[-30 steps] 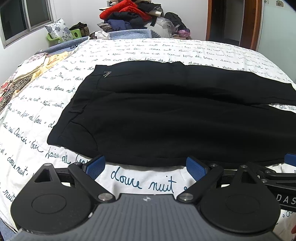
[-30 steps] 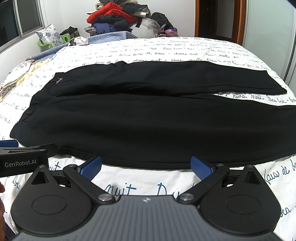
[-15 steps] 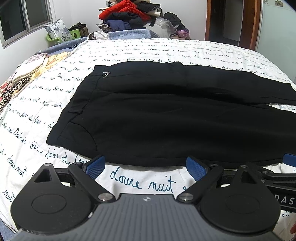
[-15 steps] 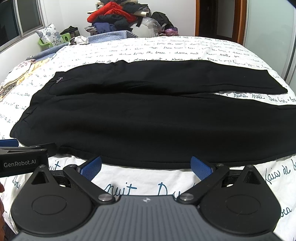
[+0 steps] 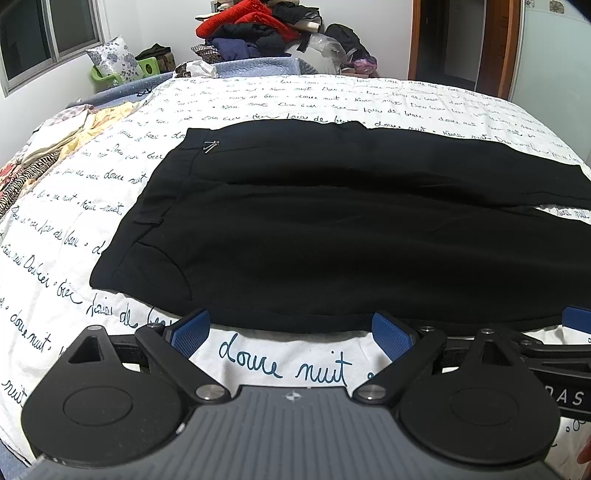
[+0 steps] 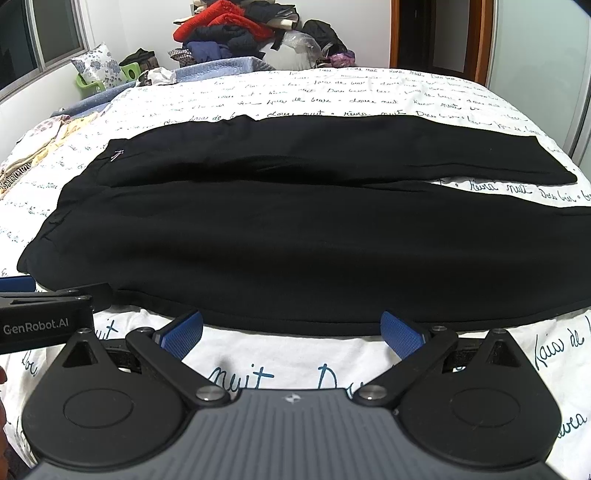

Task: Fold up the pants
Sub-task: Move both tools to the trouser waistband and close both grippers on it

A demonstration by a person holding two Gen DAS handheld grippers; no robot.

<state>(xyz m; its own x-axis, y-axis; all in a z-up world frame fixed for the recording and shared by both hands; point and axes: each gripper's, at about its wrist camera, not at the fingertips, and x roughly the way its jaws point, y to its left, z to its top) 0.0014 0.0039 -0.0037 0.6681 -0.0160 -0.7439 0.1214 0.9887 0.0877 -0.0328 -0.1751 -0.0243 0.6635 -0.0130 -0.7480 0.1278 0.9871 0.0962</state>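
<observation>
Black pants point(image 5: 332, 236) lie flat on the bed, waistband to the left, both legs running right, the far leg partly split from the near one; they also show in the right wrist view point(image 6: 295, 229). My left gripper point(image 5: 291, 330) is open and empty, just short of the pants' near edge by the hip. My right gripper point(image 6: 291, 328) is open and empty, just short of the near leg's edge. Each gripper shows at the other view's edge.
The bed point(image 5: 280, 365) has a white cover with blue script. A pile of clothes point(image 5: 266, 29) sits beyond the far end. Folded patterned fabrics point(image 5: 33, 162) lie at the left edge. A doorway point(image 5: 461, 40) is at the back right.
</observation>
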